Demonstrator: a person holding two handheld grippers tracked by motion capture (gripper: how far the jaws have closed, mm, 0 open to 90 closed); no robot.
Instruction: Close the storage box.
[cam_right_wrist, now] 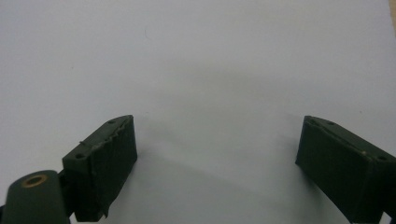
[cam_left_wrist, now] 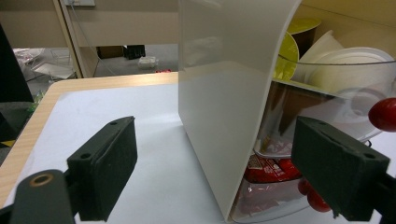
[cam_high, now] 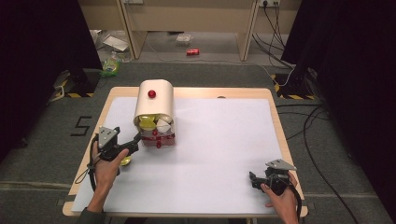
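Observation:
A cream box [cam_high: 154, 105] with a rounded top and a red knob [cam_high: 152, 94] stands at the back left of the white mat [cam_high: 219, 140]. Its clear front flap [cam_high: 159, 140] hangs open. Inside are yellow [cam_high: 147, 122] and white dishes [cam_high: 164, 125]. My left gripper [cam_high: 134, 142] is open at the box's near left corner. In the left gripper view its jaws straddle the cream side wall [cam_left_wrist: 219, 93], with a yellow plate [cam_left_wrist: 292, 51], a white bowl [cam_left_wrist: 345, 65] and the flap's red knob [cam_left_wrist: 383, 114] beyond. My right gripper [cam_high: 252, 180] [cam_right_wrist: 217, 168] is open and empty, low over the mat.
A small yellow object [cam_high: 125, 161] lies on the mat under the left hand. The wooden table edge [cam_high: 280, 121] frames the mat. Cables [cam_high: 313, 126] trail on the floor to the right, and litter lies behind the table.

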